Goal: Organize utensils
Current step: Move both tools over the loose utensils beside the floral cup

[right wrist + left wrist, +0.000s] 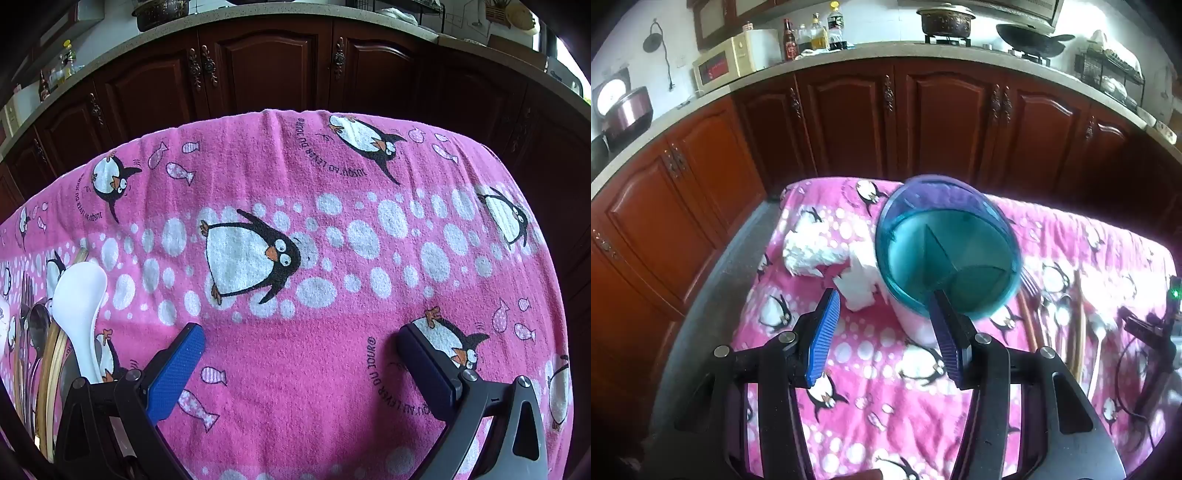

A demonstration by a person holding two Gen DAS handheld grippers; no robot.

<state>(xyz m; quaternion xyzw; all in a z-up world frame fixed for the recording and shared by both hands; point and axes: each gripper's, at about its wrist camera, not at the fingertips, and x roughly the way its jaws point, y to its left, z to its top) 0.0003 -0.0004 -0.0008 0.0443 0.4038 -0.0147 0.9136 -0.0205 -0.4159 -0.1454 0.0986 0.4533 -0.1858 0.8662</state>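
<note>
We saw a table covered by a pink penguin-print towel (pixel 332 229), its far edge hanging toward the dark wooden cabinets. On the towel stood a teal utensil holder (pixel 945 254), divided inside, with crumpled white tissue (pixel 812 254) just beside it on its left. To the holder's right lay a row of utensils: a white plastic rice spoon (pixel 83 295), a metal fork (pixel 25 291), a metal spoon (pixel 38 321) and wooden chopsticks (pixel 1076 325), close together.
</note>
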